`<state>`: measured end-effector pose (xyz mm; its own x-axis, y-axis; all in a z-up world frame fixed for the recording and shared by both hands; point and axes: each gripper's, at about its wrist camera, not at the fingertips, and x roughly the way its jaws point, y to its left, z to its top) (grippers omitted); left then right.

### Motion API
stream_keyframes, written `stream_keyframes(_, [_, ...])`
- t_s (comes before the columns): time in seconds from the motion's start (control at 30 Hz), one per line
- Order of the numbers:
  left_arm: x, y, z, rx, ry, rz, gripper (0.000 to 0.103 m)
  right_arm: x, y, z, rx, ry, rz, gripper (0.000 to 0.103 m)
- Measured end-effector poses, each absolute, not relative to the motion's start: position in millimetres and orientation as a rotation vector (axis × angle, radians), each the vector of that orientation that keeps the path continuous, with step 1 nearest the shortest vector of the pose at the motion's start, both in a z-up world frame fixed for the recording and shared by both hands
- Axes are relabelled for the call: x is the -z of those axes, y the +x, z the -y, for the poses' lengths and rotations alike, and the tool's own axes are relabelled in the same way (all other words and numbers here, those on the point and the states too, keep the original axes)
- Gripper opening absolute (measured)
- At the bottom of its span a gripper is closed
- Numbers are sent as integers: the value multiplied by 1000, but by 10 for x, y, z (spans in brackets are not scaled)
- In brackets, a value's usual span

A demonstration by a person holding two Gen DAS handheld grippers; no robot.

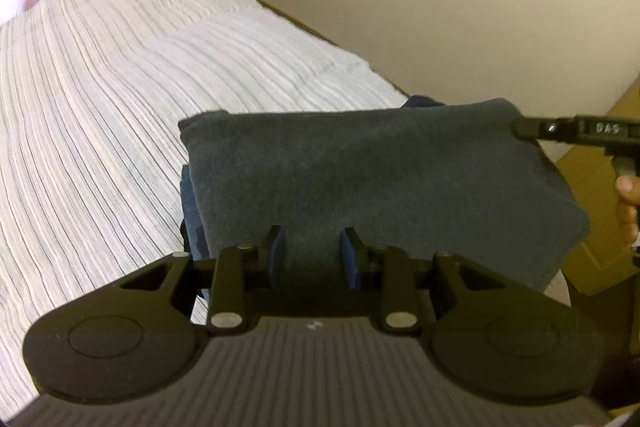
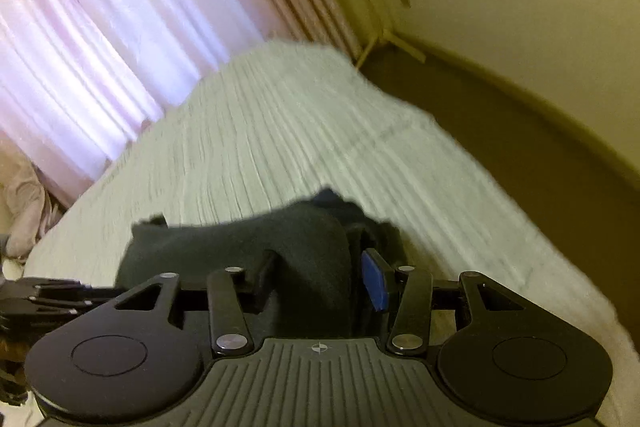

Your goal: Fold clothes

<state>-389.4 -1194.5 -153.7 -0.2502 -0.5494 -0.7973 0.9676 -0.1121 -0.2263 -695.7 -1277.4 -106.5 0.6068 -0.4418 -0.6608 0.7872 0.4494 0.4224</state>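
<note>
Garment (image 1: 380, 179), dark, folded and lifted above the striped bedspread (image 1: 100, 107), pinched along its near edge by left gripper (image 1: 312, 251) and right gripper (image 2: 320, 275), presumably to carry it flat without unfolding.

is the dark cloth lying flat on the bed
No, the dark cloth is lifted above the striped bed cover, with bunched fabric gripped between the fingers of the left gripper.

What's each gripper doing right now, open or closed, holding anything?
Left gripper: shut on the dark folded garment.
Right gripper: shut on the same garment.
</note>
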Motion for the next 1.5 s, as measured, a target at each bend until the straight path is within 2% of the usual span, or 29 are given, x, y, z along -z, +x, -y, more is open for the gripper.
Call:
stream_keyframes(0.13, [1315, -3874, 11583, 1661, 582, -881, 28, 773, -7129, 12432, 807, 737, -373, 47])
stream_keyframes(0.23, [1412, -3900, 11372, 1637, 603, -917, 29, 788, -7099, 12143, 756, 732, -377, 47])
stream_keyframes(0.4, [1587, -3937, 11280, 1612, 638, -944, 30, 1285, -7031, 12015, 757, 831, -532, 47])
stream_keyframes(0.5, [1452, -3978, 11138, 1591, 628, -921, 31, 1161, -7037, 11946, 767, 834, -507, 47])
stream_keyframes(0.57, [1376, -4004, 10961, 1572, 611, -911, 45, 1053, -7005, 11859, 759, 813, -497, 47])
stream_keyframes(0.6, [1362, -4024, 10855, 1554, 605, -904, 47, 1004, -7013, 11808, 755, 799, -498, 54])
stream_keyframes(0.63, [1359, -4046, 10737, 1531, 602, -905, 53, 970, -7025, 11751, 761, 785, -500, 77])
stream_keyframes(0.67, [1358, -4068, 10616, 1507, 600, -908, 58, 936, -7071, 11658, 777, 772, -498, 95])
stream_keyframes(0.7, [1373, -4114, 10493, 1486, 604, -909, 61, 926, -7081, 11568, 792, 758, -490, 103])
stream_keyframes(0.77, [1414, -4224, 10247, 1449, 616, -909, 77, 999, -7097, 11406, 791, 774, -501, 103])
stream_keyframes(0.87, [1510, -4432, 10003, 1387, 653, -905, 89, 1222, -7079, 11202, 771, 855, -570, 103])
stream_keyframes(1.0, [1514, -4615, 9772, 1352, 661, -924, 90, 1388, -7029, 10914, 790, 870, -674, 103])
stream_keyframes(1.1, [1413, -4698, 9565, 1386, 652, -914, 98, 1341, -6993, 10675, 837, 795, -713, 103])
stream_keyframes(1.17, [1349, -4727, 9412, 1405, 645, -905, 101, 1254, -6977, 10574, 885, 752, -707, 103])
stream_keyframes(1.5, [1108, -4613, 8482, 1445, 610, -896, 101, 921, -7033, 9442, 1021, 734, -603, 103])
